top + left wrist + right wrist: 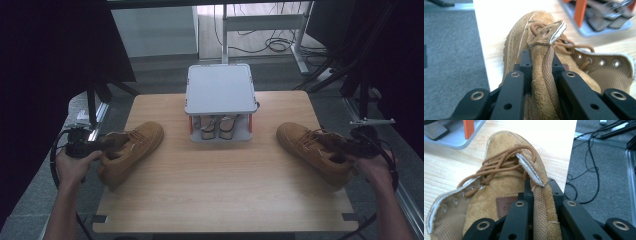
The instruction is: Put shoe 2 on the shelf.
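You have a tan boot in each gripper. Your left gripper [100, 146] has its jaws clamped on the collar edge of the left boot [131, 152], which lies near the counter's [220, 195] left edge; in the left gripper view the folded suede of that collar [544, 75] stands squeezed between the black jaws. Your right gripper [345, 145] is clamped the same way on the collar of the right boot [312, 150], near the counter's right edge, and the right gripper view shows the collar strip [540, 212] pinched between its jaws.

Each boot's long axis runs from your hand diagonally inward, so both toes point toward the small grey shoe rack [220, 90] at the far middle of the counter. The rack lies ahead and inward of both grippers, about equally far from either hand.

The rack's top shelf is bare. Its lower shelf already holds a pair of grey-brown shoes [218, 127], side by side. My judgement is that the bare top is the only room left for the boots, so each would need lifting over its rim.
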`<state>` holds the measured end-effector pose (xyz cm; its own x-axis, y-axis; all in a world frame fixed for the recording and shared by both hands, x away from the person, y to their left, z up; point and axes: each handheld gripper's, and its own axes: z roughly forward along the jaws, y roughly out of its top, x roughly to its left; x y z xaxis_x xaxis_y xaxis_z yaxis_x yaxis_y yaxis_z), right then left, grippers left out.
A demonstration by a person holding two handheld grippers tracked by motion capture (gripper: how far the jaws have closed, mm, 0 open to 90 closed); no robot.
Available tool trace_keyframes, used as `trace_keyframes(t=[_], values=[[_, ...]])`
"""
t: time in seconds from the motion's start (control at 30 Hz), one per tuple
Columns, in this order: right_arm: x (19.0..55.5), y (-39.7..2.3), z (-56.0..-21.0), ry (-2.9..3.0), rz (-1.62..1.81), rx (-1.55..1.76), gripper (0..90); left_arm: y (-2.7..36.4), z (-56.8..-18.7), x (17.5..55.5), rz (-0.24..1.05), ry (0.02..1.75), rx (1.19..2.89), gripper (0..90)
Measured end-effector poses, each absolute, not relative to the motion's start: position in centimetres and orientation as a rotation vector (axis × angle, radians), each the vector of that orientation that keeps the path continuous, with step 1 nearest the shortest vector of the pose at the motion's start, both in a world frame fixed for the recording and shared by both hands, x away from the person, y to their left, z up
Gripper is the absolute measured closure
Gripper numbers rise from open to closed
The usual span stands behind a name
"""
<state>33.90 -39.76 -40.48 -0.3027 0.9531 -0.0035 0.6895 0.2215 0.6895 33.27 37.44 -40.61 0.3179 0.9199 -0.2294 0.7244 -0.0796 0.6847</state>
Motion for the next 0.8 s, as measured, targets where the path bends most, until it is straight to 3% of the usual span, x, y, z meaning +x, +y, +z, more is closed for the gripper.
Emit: trace_keyframes(t=[0.8], values=[[32.1,-37.6,-34.5,1.768,1.273,1.543,80.8,33.8,-32.7,32.6,0.4,1.28,1.609,78.3]])
